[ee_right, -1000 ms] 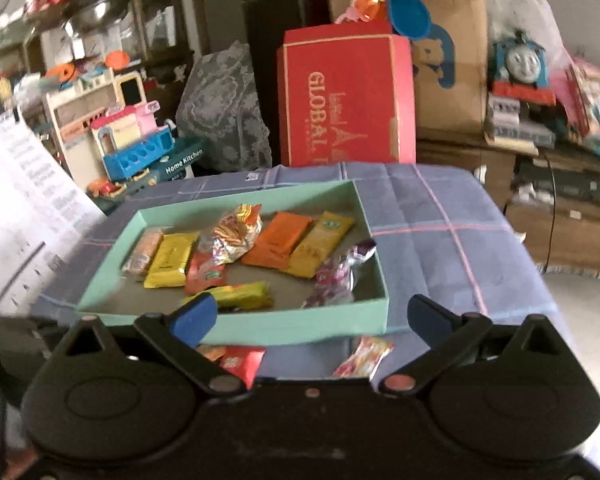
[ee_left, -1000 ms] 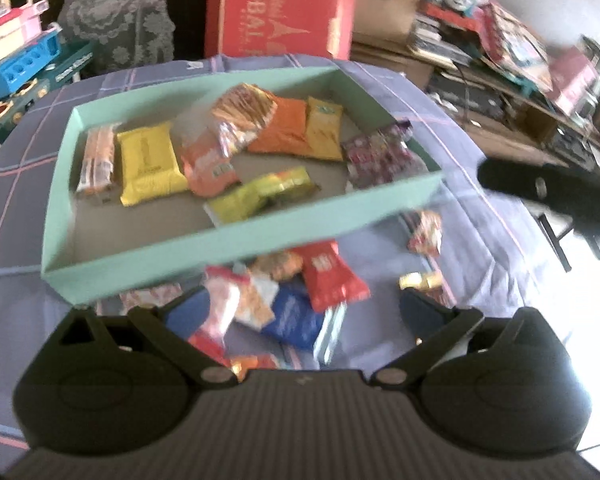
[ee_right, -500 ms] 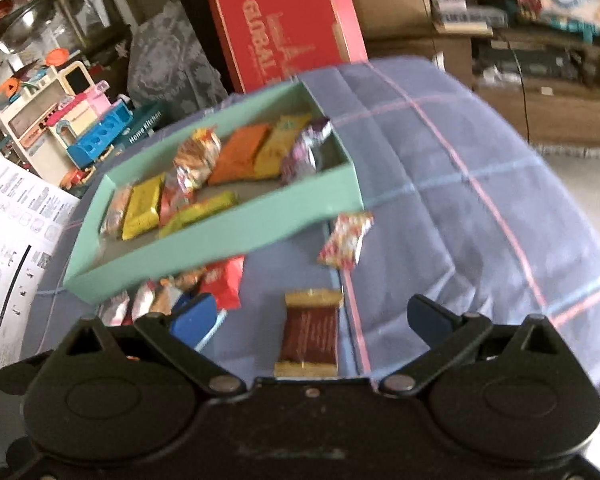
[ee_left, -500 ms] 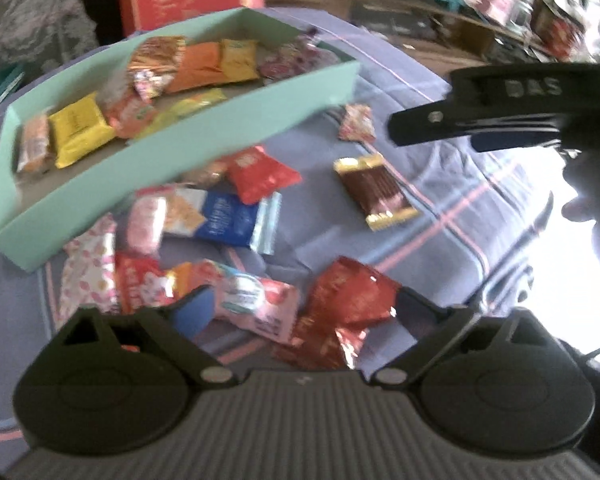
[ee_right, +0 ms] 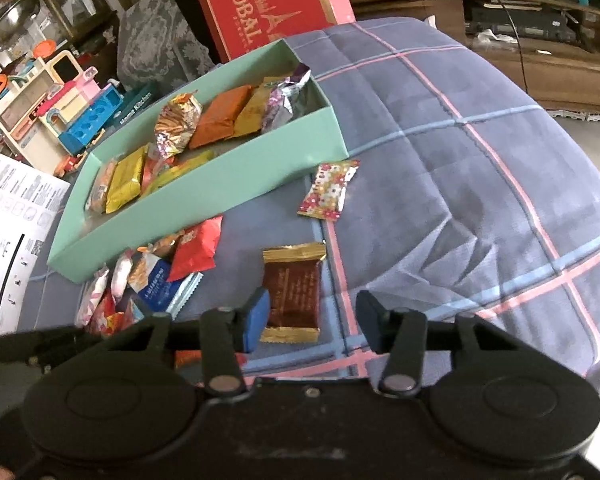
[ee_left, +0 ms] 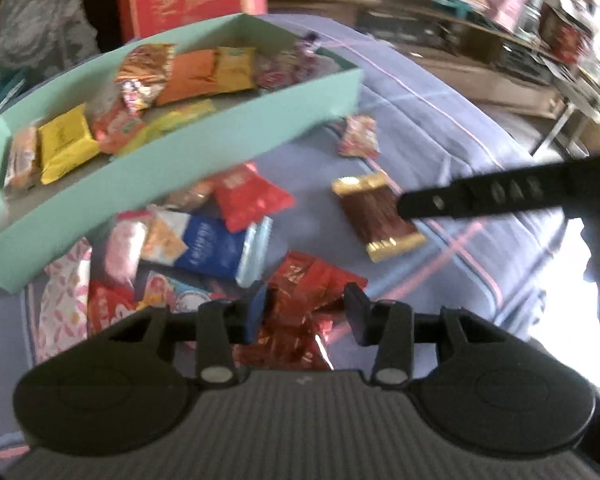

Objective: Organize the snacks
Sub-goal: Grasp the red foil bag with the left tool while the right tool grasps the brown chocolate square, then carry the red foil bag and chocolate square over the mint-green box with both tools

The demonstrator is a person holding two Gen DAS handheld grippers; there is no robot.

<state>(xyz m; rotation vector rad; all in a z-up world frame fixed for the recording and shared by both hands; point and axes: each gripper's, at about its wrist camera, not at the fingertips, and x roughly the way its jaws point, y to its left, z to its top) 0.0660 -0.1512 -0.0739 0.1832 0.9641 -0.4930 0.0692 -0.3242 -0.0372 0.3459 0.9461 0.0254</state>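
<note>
A teal box (ee_left: 220, 152) (ee_right: 220, 184) on the plaid blanket holds several snack packets. Loose packets lie in front of it: a red one (ee_left: 252, 196), a blue one (ee_left: 210, 248) and a floral one (ee_right: 329, 190). My left gripper (ee_left: 305, 310) is closing around a crumpled red foil packet (ee_left: 304, 284); its pads stand at the packet's sides. My right gripper (ee_right: 312, 316) is closing over a brown packet with gold ends (ee_right: 294, 288) (ee_left: 380, 216). Its left pad is at the packet's edge and its right finger is apart from it. One right-gripper finger (ee_left: 480, 199) shows above that packet.
A red "GLOBAL" box (ee_right: 268, 4) stands behind the teal box. A toy kitchen (ee_right: 60, 108) and a printed sheet (ee_right: 8, 216) are at the left, cluttered shelves at the right. The blanket (ee_right: 460, 160) is bare to the right of the packets.
Both grippers came down from over the box toward the loose packets, and both sets of jaws narrowed from wide open. The right gripper now reaches the brown packet.
</note>
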